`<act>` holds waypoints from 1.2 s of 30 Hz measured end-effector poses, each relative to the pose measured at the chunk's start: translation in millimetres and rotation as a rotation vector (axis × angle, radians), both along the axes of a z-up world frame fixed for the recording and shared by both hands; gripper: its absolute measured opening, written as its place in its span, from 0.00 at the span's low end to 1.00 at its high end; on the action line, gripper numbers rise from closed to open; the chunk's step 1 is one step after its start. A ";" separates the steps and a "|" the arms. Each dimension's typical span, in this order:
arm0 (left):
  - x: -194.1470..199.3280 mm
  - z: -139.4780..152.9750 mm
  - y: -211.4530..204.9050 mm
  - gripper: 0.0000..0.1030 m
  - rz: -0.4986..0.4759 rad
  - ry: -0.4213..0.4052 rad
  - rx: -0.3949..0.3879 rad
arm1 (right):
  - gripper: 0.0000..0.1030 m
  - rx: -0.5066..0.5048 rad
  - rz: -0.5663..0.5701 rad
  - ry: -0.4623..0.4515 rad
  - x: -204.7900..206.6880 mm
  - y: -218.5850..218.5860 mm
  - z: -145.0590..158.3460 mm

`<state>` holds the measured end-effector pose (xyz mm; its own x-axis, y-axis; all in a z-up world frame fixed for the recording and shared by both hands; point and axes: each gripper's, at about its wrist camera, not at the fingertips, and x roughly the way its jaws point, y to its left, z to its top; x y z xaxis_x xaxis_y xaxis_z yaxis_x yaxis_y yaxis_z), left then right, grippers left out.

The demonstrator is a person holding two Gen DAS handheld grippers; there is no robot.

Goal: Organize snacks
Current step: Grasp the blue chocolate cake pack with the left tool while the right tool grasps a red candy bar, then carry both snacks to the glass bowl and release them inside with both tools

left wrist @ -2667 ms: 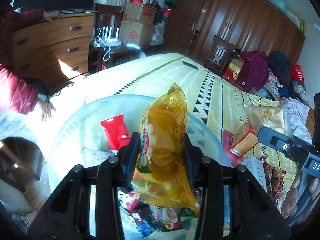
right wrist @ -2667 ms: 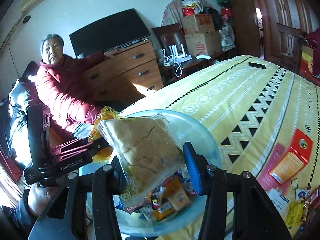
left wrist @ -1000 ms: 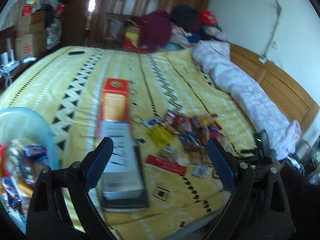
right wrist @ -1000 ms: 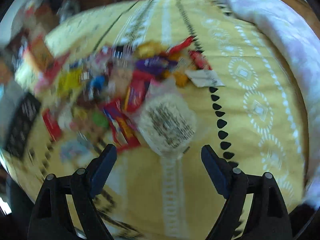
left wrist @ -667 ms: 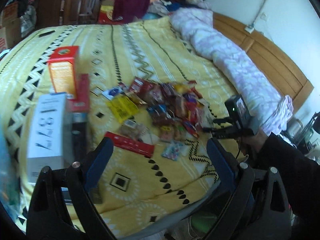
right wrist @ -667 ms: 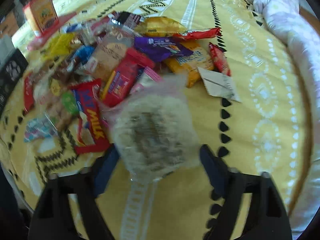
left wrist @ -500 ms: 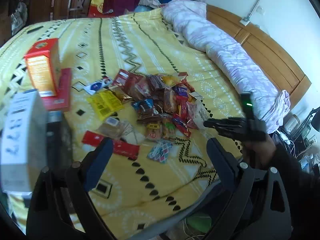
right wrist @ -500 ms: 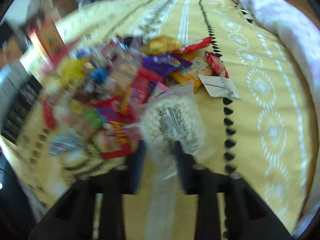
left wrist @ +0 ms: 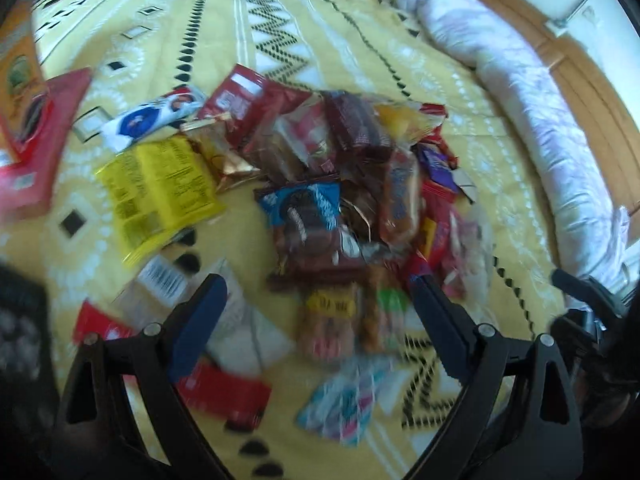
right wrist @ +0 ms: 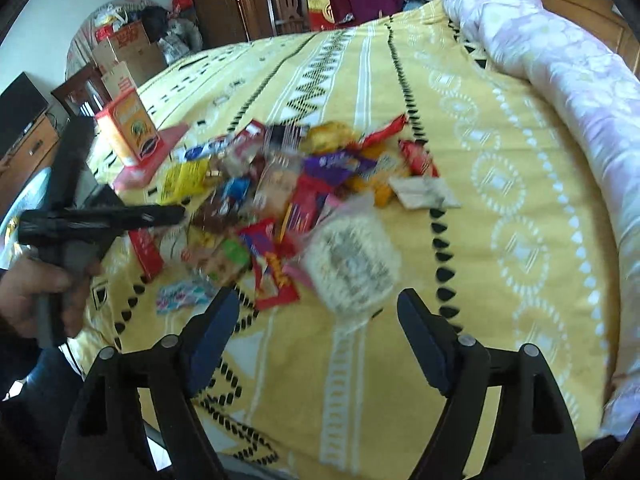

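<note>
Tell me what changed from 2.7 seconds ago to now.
Both grippers let go: the left gripper no longer clamps the orange bag, the right gripper no longer holds the pastry. Both swung from the bowl to the snack pile on the bed and hang open above it. The clear puffed-snack bag lies ungripped. The orange box stays standing.

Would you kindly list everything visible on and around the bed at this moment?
Snack pile: many mixed packets, centre of bed.
Yellow packet: one, at the pile's left edge.
Blue cookie pack: one, mid-pile.
Clear puffed-snack bag: one, whitish, nearest the right gripper.
Orange box: one, upright, beyond the pile.
Bedspread: yellow, patterned.
Rolled quilt: lilac, along the headboard.
Cardboard boxes: several, brown, far corner.
Left gripper: open, empty.
Right gripper: open, empty.
</note>
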<state>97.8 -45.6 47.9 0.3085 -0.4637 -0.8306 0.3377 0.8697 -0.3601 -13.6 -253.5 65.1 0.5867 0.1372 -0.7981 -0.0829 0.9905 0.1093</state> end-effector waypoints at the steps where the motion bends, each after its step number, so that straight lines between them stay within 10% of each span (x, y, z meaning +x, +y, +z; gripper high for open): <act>1: 2.8 -2.3 -5.0 0.91 -0.003 -0.009 0.018 | 0.83 0.009 -0.004 -0.002 4.4 -2.6 -0.8; 8: 23.0 -24.6 -36.7 0.89 -0.012 -0.023 0.078 | 0.83 0.109 -0.050 -0.003 9.5 -19.1 -9.7; 14: 8.6 -15.5 -33.1 0.50 -0.049 -0.071 0.062 | 0.77 0.190 -0.047 -0.043 16.8 -15.9 -5.1; 28: -36.9 31.8 24.4 0.48 0.021 -0.137 -0.060 | 0.62 0.129 -0.023 0.023 90.5 42.3 -47.3; 36: -40.5 28.1 27.7 0.48 0.010 -0.118 -0.094 | 0.27 0.106 -0.058 0.051 112.2 32.1 -69.4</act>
